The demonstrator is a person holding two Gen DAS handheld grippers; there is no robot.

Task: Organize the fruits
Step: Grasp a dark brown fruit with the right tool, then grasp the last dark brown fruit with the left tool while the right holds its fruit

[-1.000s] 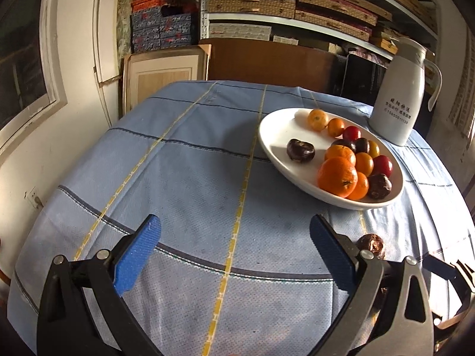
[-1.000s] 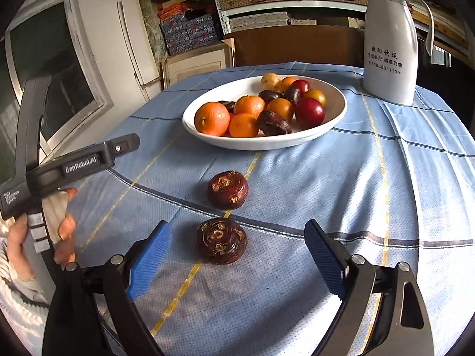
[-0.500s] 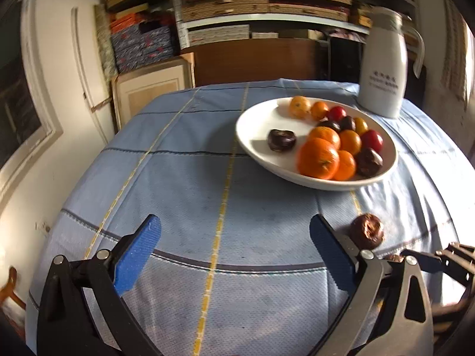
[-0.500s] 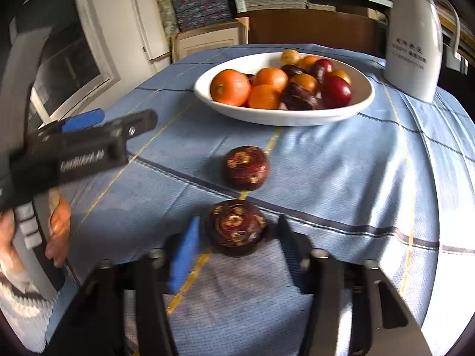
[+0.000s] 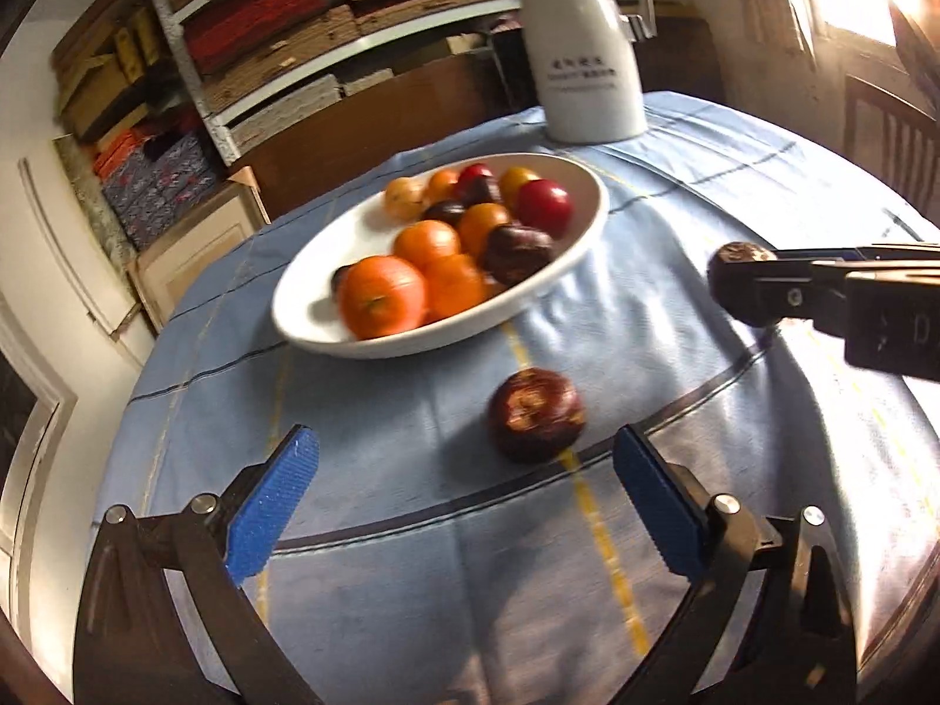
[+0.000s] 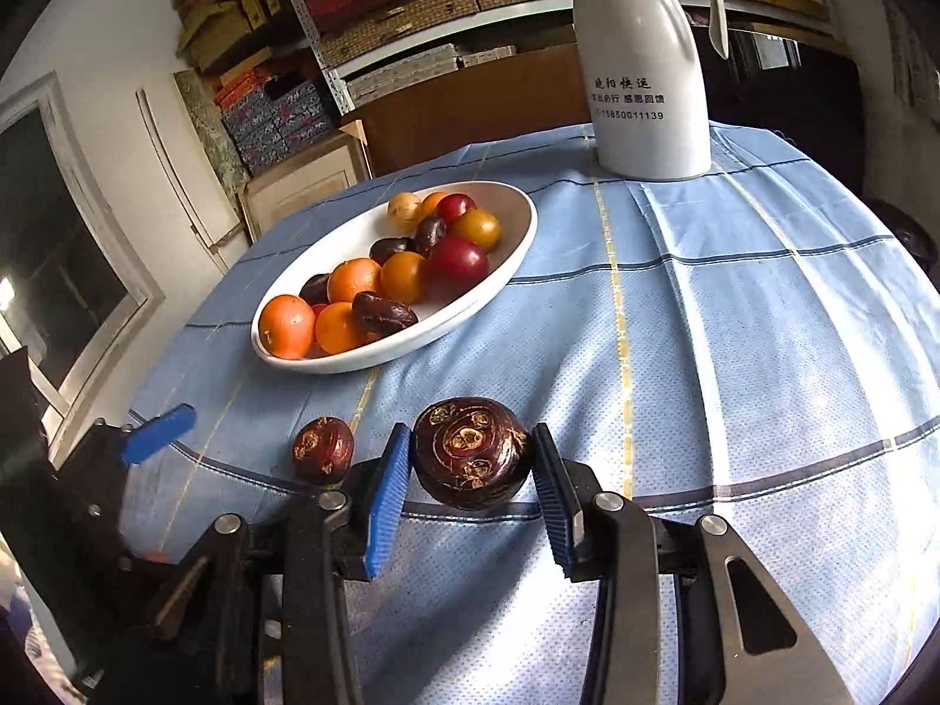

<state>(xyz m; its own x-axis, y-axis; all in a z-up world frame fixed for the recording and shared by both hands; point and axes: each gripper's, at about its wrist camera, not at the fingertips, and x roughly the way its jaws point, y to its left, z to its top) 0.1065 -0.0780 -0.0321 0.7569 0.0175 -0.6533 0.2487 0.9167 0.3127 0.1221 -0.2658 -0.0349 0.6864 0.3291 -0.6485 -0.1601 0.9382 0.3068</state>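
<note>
A white oval plate (image 6: 517,247) holds several oranges, red fruits and dark brown fruits; it also shows in the left wrist view (image 5: 587,223). My right gripper (image 6: 470,470) is shut on a dark brown round fruit (image 6: 473,452) and holds it above the blue tablecloth. It shows from the side in the left wrist view (image 5: 740,288), with the fruit's top (image 5: 739,251) peeking out. A second dark brown fruit (image 5: 536,414) lies on the cloth, just ahead of my open, empty left gripper (image 5: 464,482); it also shows in the right wrist view (image 6: 323,449).
A white thermos jug (image 6: 643,59) stands on the table behind the plate, also in the left wrist view (image 5: 584,47). Shelves with stacked boxes (image 6: 382,6) rise beyond the table. A window (image 6: 53,247) is at the left.
My right gripper has closed on the nearer dark fruit and lifted it off the cloth. My left gripper has swung right, so the other dark fruit now lies just before its fingers.
</note>
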